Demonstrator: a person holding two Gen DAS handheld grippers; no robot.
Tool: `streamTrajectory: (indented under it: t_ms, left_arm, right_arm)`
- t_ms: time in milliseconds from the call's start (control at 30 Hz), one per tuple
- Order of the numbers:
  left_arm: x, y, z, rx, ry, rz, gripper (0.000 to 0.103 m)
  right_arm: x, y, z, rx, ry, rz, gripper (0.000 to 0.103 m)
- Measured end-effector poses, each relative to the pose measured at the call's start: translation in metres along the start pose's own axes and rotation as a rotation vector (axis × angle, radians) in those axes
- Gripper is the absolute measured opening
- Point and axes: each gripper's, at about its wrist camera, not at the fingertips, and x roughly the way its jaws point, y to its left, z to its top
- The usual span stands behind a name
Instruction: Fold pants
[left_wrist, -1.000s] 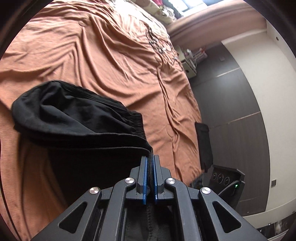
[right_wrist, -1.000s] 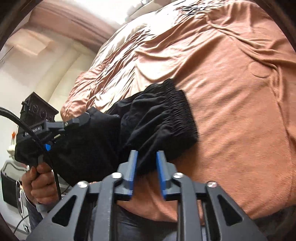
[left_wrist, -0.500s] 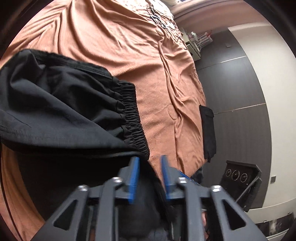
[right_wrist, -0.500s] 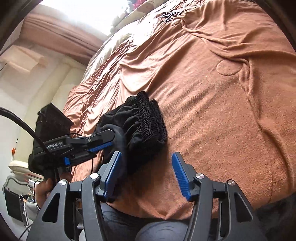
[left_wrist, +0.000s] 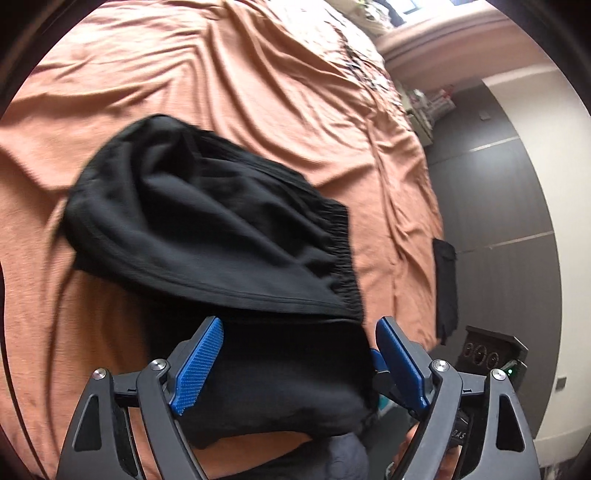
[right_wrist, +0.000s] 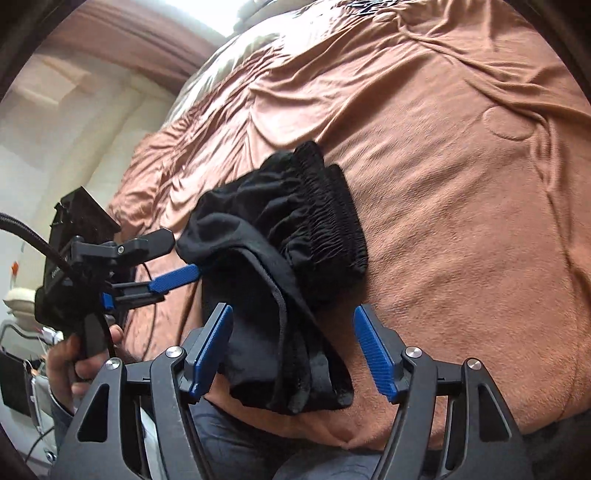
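Pants (left_wrist: 207, 229), black and folded into a thick bundle with the gathered waistband on one edge, lie on the brown bedspread (left_wrist: 258, 92) near its edge. Both grippers angle down over them: the left gripper (left_wrist: 295, 354) and right gripper (right_wrist: 291, 343) have just been opening, their jaws spread wide with the bundle's near edge lying loose between the pads, gripped by neither.

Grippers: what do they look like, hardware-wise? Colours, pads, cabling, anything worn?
Both match: black angular linkage arms with triangular cut-outs and silver pivot screws, and blue textured pads on the fingers. The right wrist view shows the left gripper side-on: a black box-shaped body, white lettering too small to read, and a black braided cable leaving it. The right gripper has the same frame. The wrist shows a grey cuff.
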Motion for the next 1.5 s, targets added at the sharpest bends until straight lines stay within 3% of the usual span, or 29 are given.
streamTrajectory:
  t_ms: [500,567,633,700,733,833,967,1200,1500]
  left_arm:
    - [0.013,0.061,0.018,-0.115,-0.059,0.086,0.085]
    - [0.013,0.066,0.024,-0.103,-0.096,0.111,0.079]
    - [0.007,0.069,0.029,-0.109,-0.128,0.108,0.062]
    - [-0.001,0.071,0.033,-0.128,-0.149,0.093,0.048]
    - [-0.006,0.069,0.034,-0.122,-0.161,0.097,0.038]
    - [-0.016,0.063,0.034,-0.1,-0.174,0.103,0.026]
    - [-0.029,0.052,0.038,-0.076,-0.199,0.083,0.021]
    - [-0.039,0.014,0.059,-0.012,-0.227,0.06,0.018]
    - [-0.017,-0.028,0.089,0.059,-0.201,0.047,0.018]
  right_arm:
    - [0.032,0.013,0.009,-0.068,0.046,-0.064,0.064]
    - [0.035,0.012,0.007,-0.072,0.051,-0.062,0.051]
    - [0.038,0.012,0.006,-0.069,0.059,-0.051,0.037]
    - [0.035,0.012,0.005,-0.078,0.051,-0.055,0.031]
    - [0.034,0.012,0.004,-0.084,0.048,-0.054,0.026]
    - [0.029,0.007,0.002,-0.076,0.047,-0.033,0.011]
    - [0.023,0.006,-0.002,-0.082,0.035,-0.008,0.004]
    - [0.017,0.004,-0.006,-0.095,0.015,0.018,0.002]
    - [0.011,-0.001,-0.008,-0.107,-0.009,0.042,0.002]
